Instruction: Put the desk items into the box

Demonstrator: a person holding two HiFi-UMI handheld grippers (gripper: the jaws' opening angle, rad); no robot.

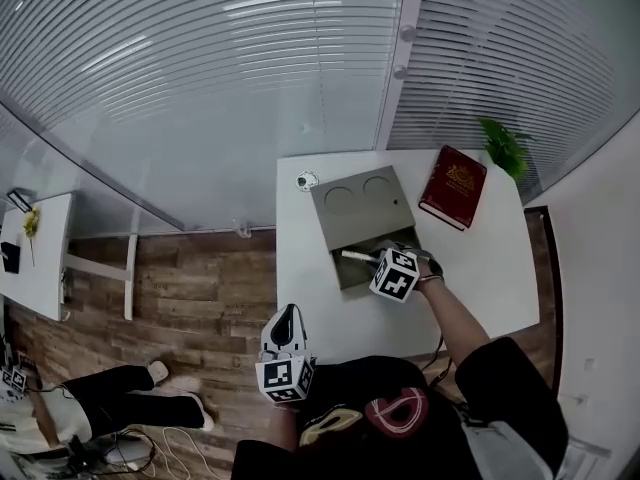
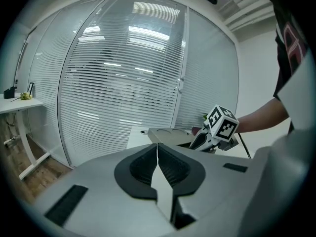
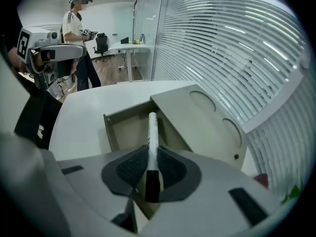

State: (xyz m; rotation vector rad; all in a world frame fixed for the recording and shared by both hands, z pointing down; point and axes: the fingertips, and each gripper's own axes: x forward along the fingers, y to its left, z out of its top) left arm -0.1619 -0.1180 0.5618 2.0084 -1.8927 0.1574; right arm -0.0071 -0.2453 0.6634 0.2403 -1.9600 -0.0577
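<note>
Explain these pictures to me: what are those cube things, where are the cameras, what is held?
No robot: a person holds a two-jaw gripper in each hand; the patterned cubes belong to them. One picture comes from a head camera looking down, the others from a camera on each gripper. On the desk stand an open grey box, a red book and a plant. The right gripper clamps a white pen over the box; the left gripper is shut and empty.

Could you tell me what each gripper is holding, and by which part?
The right gripper holds a white marker near its black-capped end; the left gripper holds nothing.
</note>
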